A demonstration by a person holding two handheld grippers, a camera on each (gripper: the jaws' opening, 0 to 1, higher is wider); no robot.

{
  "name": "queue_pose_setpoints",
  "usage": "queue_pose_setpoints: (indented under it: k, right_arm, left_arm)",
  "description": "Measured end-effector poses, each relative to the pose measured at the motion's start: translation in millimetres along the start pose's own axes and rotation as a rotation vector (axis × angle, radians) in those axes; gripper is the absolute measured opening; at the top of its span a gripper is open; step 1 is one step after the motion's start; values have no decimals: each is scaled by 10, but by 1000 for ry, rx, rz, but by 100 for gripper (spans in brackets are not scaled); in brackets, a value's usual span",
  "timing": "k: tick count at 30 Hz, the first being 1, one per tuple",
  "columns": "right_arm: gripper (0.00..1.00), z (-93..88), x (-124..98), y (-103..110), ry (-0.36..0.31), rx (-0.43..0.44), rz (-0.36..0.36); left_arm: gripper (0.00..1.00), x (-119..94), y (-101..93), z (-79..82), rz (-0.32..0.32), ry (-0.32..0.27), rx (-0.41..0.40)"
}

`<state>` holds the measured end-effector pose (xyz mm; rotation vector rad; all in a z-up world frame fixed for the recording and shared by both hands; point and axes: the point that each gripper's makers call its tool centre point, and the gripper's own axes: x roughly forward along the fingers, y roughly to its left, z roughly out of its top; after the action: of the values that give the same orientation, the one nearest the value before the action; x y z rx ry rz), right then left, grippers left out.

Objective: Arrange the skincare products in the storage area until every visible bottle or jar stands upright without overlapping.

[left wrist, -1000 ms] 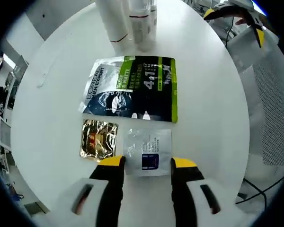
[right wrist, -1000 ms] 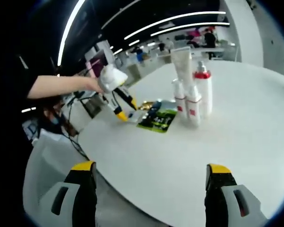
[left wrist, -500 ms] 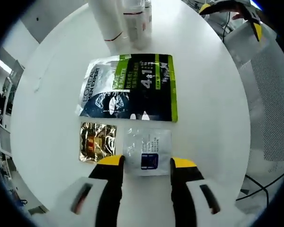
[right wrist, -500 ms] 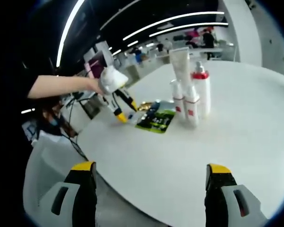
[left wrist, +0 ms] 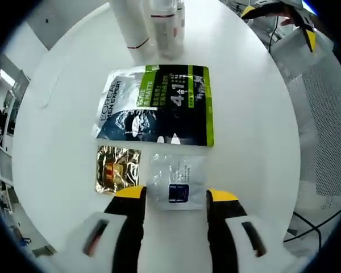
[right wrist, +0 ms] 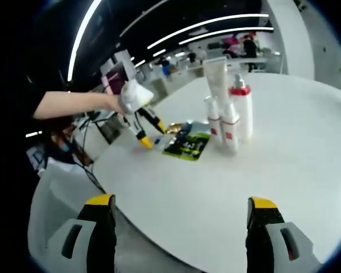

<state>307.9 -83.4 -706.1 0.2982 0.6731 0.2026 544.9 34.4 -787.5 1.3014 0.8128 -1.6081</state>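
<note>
Your left gripper (left wrist: 175, 196) hangs over the white round table (left wrist: 256, 114), jaws apart on either side of the small white sachet (left wrist: 177, 181) (whether they touch it I cannot tell). A gold sachet (left wrist: 119, 169) lies just beside it, the large green-and-black pouch (left wrist: 159, 105) beyond. The bottles (right wrist: 230, 116) stand upright, clustered. Your right gripper (right wrist: 182, 213) is spread wide, holding nothing.

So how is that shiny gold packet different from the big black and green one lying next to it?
The crinkled gold foil sachet is much smaller than the black and green face-mask pouch. The gold one is roughly square and wrinkled with no text I can read; the pouch is wider, smoother and printed with large white lettering. Both lie flat on the round white table, not overlapping.
</note>
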Motion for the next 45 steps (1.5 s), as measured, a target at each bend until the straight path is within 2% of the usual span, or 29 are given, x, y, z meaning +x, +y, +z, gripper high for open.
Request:
queue_pose_setpoints:
  k: [7, 19, 25, 29, 31, 33, 36, 38, 42, 44, 45]
  right_arm:
    - [99, 2, -2, -2, 0, -1, -3]
    - [99, -11, 6, 15, 9, -10, 2]
    - [99, 4, -3, 22, 0, 1, 7]
    - [99, 44, -27, 29, -29, 35, 21]
    - [99, 55, -29, 23, -37, 43, 18]
    - [99, 62, -29, 34, -43, 48, 22]
    - [99, 51, -21, 54, -36, 40, 30]
    - [99, 43, -16, 73, -30, 27, 32]
    - [99, 30, -17, 65, -24, 12, 23]
    - [99, 34, -21, 40, -27, 6, 10]
    - [99, 33, -25, 34, -28, 4, 5]
  left_arm:
    - [46, -43, 20, 13, 14, -11, -9]
    - [54, -160, 44, -16, 49, -70, -114]
    - [61, -273, -5, -6, 74, -136, -183]
    - [67, -384, -42, -35, 124, -162, -214]
    - [72, -440, -54, -68, 153, -166, -233]
    - [78, -475, -16, -87, 182, -195, -257]
    - [84, -610, -23, -102, 224, -259, -361]
    - [89, -716, 19, -146, 284, -296, -432]
    - [91, -868, -50, -198, 312, -392, -569]
    - [92, -922, -78, -235, 327, -424, -611]
    - [92, -951, -101, -294, 340, -431, -656]
